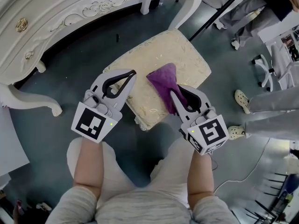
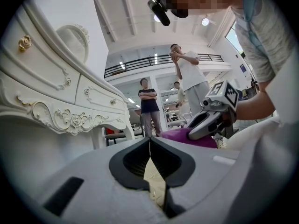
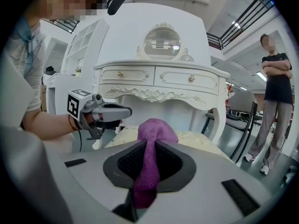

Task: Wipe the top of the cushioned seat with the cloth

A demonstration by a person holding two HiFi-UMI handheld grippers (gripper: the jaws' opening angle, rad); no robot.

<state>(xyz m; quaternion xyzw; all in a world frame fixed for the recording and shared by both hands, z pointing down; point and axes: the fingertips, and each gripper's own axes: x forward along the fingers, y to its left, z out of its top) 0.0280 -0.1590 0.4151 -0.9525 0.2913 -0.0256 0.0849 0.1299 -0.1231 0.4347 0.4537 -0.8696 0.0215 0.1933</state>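
Observation:
A cream cushioned seat (image 1: 140, 62) with a gold pattern stands on the floor in front of me. A purple cloth (image 1: 164, 80) lies bunched on its near right part, and my right gripper (image 1: 174, 93) is shut on the cloth's near end. In the right gripper view the cloth (image 3: 150, 157) runs between the jaws and spreads out ahead over the seat (image 3: 201, 139). My left gripper (image 1: 132, 73) is shut and empty, hovering over the seat's near left edge. The left gripper view shows its jaws (image 2: 150, 141) pressed together, with the right gripper (image 2: 205, 122) and cloth (image 2: 180, 135) beyond.
A white carved dressing table (image 1: 56, 17) stands at the upper left, its curved leg (image 1: 28, 101) close to my left arm. People (image 2: 148, 104) stand beyond the seat, and feet in light shoes (image 1: 242, 99) are at the right. A cable (image 1: 243, 174) lies on the floor.

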